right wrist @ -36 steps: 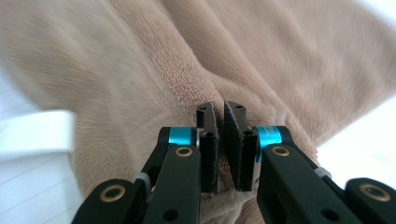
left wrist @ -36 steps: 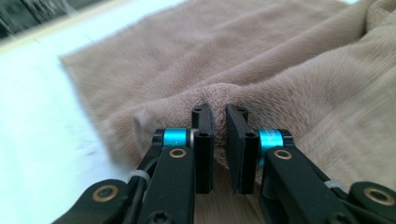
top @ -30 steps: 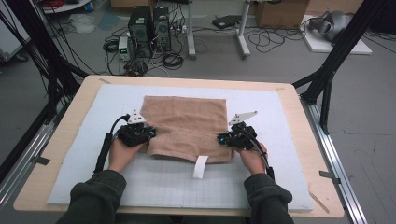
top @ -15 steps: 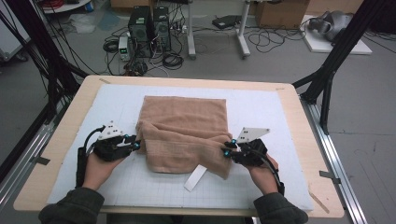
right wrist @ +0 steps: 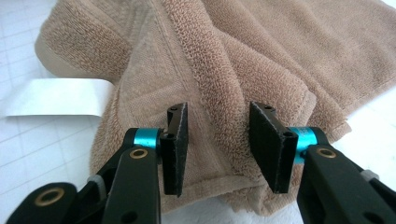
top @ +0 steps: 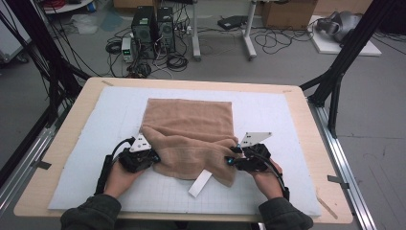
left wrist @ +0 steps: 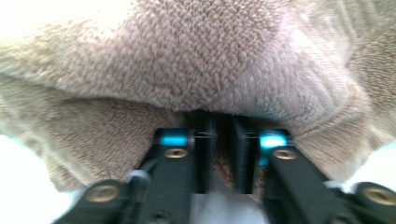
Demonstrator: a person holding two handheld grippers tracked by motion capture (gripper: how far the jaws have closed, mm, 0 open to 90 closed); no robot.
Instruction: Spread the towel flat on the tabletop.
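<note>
A: What is hard to read here?

B: In the left gripper view, the tan terry-cloth towel (left wrist: 196, 70) crowds the lens and blurs; the tips of the black jaws of the left gripper (left wrist: 218, 140) vanish under a fold. In the high view that left gripper (top: 152, 158) is partly masked by its grey three-cornered plate, and the person's forearms are cut off at the bottom edge.

A: Where does the towel lie against the jaws?

B: Centre frame in the high view, the towel (top: 191, 134) rests on the white gridded mat (top: 287, 120), its near edge bunched between the two hands. The left jaws stand almost together, pinching the near left edge of the cloth. In the right gripper view, the right gripper (right wrist: 218, 140) has its jaws spread on either side of a ridge of towel (right wrist: 280, 56), pads clear of the fabric; they have just been opening.

A: And against the earlier frames?

B: The left gripper, off to the left of the towel half a second ago, is now at its edge. The white paper-like label strip (top: 200, 183) still pokes out at lower centre.
</note>
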